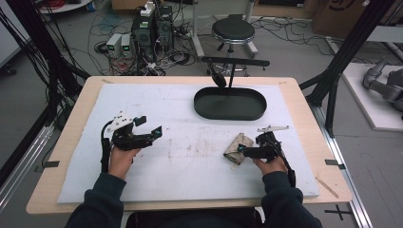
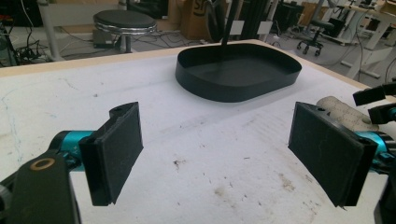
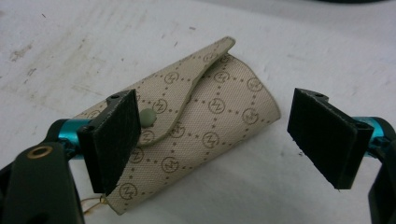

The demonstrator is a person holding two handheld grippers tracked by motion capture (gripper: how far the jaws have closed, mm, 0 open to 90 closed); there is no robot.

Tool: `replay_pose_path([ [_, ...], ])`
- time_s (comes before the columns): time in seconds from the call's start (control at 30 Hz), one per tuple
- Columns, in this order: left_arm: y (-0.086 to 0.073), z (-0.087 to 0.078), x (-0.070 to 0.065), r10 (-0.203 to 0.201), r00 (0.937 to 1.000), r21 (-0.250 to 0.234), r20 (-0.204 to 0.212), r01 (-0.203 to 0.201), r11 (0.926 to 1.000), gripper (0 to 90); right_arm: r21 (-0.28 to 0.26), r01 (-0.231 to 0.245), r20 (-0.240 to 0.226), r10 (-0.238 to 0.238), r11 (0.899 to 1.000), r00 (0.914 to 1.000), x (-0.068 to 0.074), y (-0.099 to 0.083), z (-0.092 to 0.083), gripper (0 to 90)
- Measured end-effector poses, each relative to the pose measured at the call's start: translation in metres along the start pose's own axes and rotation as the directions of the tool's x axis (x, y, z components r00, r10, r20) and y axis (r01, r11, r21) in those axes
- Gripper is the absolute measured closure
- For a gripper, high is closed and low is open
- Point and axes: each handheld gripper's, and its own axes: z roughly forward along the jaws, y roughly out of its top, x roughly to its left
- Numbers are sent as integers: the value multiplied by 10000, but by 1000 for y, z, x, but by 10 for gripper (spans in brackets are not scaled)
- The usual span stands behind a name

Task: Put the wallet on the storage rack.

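Observation:
A small beige patterned pouch (image 1: 238, 147) with a snap flap lies on the white mat, right of centre. In the right gripper view the pouch (image 3: 201, 130) lies between and just beyond my open right gripper (image 3: 224, 140), whose jaws stand wide on either side of it. In the high view that right gripper (image 1: 242, 151) points left at the pouch. My left gripper (image 1: 157, 132) hovers over the mat's left part, open and holding nothing; its pads (image 2: 116, 149) frame bare mat in the left gripper view. The pouch (image 2: 343, 114) shows at the right edge there.
A black oval tray (image 1: 230, 113) stands empty at the back centre of the mat; its wall (image 2: 233, 91) is ahead of the left gripper. The white mat (image 1: 190, 156) is stained in the middle. A stool (image 1: 233, 31) and cables lie on the floor beyond the table.

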Motion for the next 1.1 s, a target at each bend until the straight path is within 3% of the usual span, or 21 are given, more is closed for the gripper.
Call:
replay_pose_path([
  [0.07, -1, -1, 1, -32, 10000, 36, -16, 32, 10000, 173, 186, -214, -119, 217, 9996, 9997, 3, 0, 4, 177],
  [0.27, -2, -1, 0, -41, 10000, 127, -67, 42, 9999, 175, 188, 3, -969, 15, 9998, 9953, -3, 7, 15, 202],
  [0.37, -2, 0, -1, 13, 10000, 151, -35, -13, 9999, 176, 0, 1031, -1530, -1019, 9947, 9830, -8, 12, 21, 213],
  [0.4, -2, 0, -2, -23, 10000, 182, -13, 23, 9998, 177, -106, 1456, -1846, -1450, 9893, 9721, -10, 14, 23, 248],
  [0.47, -2, 1, -2, -8, 10000, 184, -24, 9, 9998, 177, -368, 2447, -2317, -2465, 9689, 9410, -11, 19, 26, 296],
  [0.5, -2, 1, -2, 35, 10000, 185, 10, -35, 9998, 177, -368, 2447, -2317, -2465, 9689, 9410, -11, 19, 26, 296],
  [0.53, -2, 1, -2, 0, 10000, 199, 29, -1, 9998, 178, -756, 3596, -2563, -3667, 9300, 8943, -8, 24, 28, 379],
  [0.57, -3, 2, -2, 11, 10000, 197, 38, -11, 9998, 178, -951, 3983, -2621, -4089, 9123, 8741, -6, 26, 29, 392],
  [0.6, -3, 2, -2, 11, 10000, 197, 38, -11, 9998, 178, -951, 3983, -2621, -4089, 9123, 8741, -6, 26, 29, 392],
  [0.63, -3, 2, -2, -20, 10000, 182, 32, 19, 9998, 178, -803, 3717, -2410, -3798, 9249, 8931, 0, 27, 33, 266],
  [0.67, -3, 2, -2, -20, 10000, 182, 32, 19, 9998, 179, -552, 3261, -2082, -3303, 9437, 9206, 2, 27, 33, 194],
  [0.7, -3, 2, -2, -29, 10000, 178, 25, 28, 9998, 179, -285, 2679, -1747, -2687, 9630, 9473, 4, 27, 32, 180],
  [0.77, -2, 1, -1, -24, 10000, 165, 3, 23, 9999, 179, -217, 1926, -893, -1937, 9810, 9770, 9, 25, 24, 179],
  [0.8, -2, 1, -1, -24, 10000, 165, 3, 23, 9999, 179, -217, 1926, -893, -1937, 9810, 9770, 9, 25, 24, 179],
  [0.87, -2, 1, -1, 27, 10000, 182, -14, -27, 9998, 181, -526, 802, -90, -808, 9954, 9967, 17, 22, 15, 179],
  [0.93, -2, 1, -2, 51, 10000, 184, -3, -51, 9998, 184, -283, 231, 359, -221, 9993, 9991, 30, 17, 16, 179],
  [1.0, -2, 0, -2, 69, 10000, 170, -8, -68, 9998, 184, -175, 139, 421, -132, 9998, 9990, 33, 16, 18, 179],
  [1.03, -2, 0, -2, 73, 10000, 159, -16, -73, 9998, 184, 194, -153, 441, 144, 9997, 9989, 42, 15, 25, 180],
  [1.1, -2, 0, -2, 83, 10000, 142, -18, -82, 9999, 184, 212, -196, 439, 187, 9996, 9989, 44, 14, 27, 177],
])
